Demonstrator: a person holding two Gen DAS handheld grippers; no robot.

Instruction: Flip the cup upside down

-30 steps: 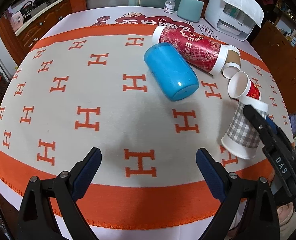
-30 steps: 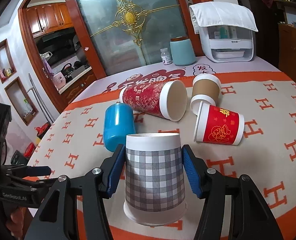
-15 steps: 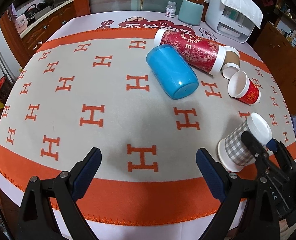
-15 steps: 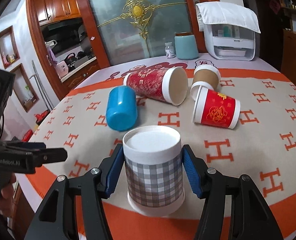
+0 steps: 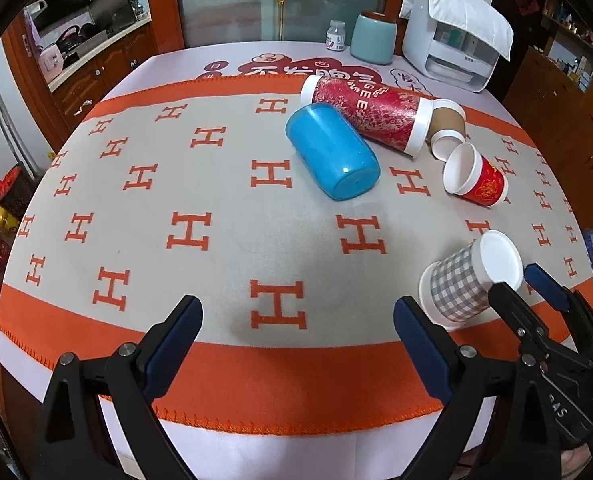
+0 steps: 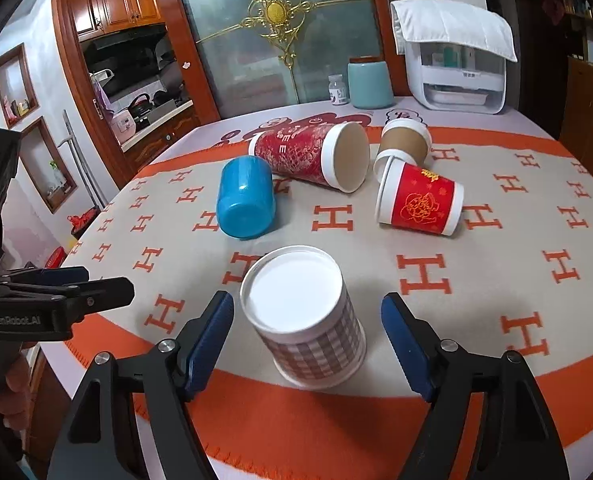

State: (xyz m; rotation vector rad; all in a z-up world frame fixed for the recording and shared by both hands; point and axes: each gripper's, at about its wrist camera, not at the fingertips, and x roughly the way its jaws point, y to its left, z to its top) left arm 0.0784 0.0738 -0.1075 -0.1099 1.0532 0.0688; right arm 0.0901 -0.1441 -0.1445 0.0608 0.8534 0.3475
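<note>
As the plaid cup [image 6: 310,320] stands mouth-down at lower centre, I see my right hand-held gripper [image 6: 307,344] spread around it, not touching, nearer than the spread left hand-held gripper [image 5: 296,344].

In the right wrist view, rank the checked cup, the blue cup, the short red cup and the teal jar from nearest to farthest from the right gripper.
1. Checked cup, between the open right gripper fingers, upside down.
2. Blue cup, ahead left, on its side.
3. Short red cup, ahead right, about as far; too close to call.
4. Teal jar, far table edge.
</note>
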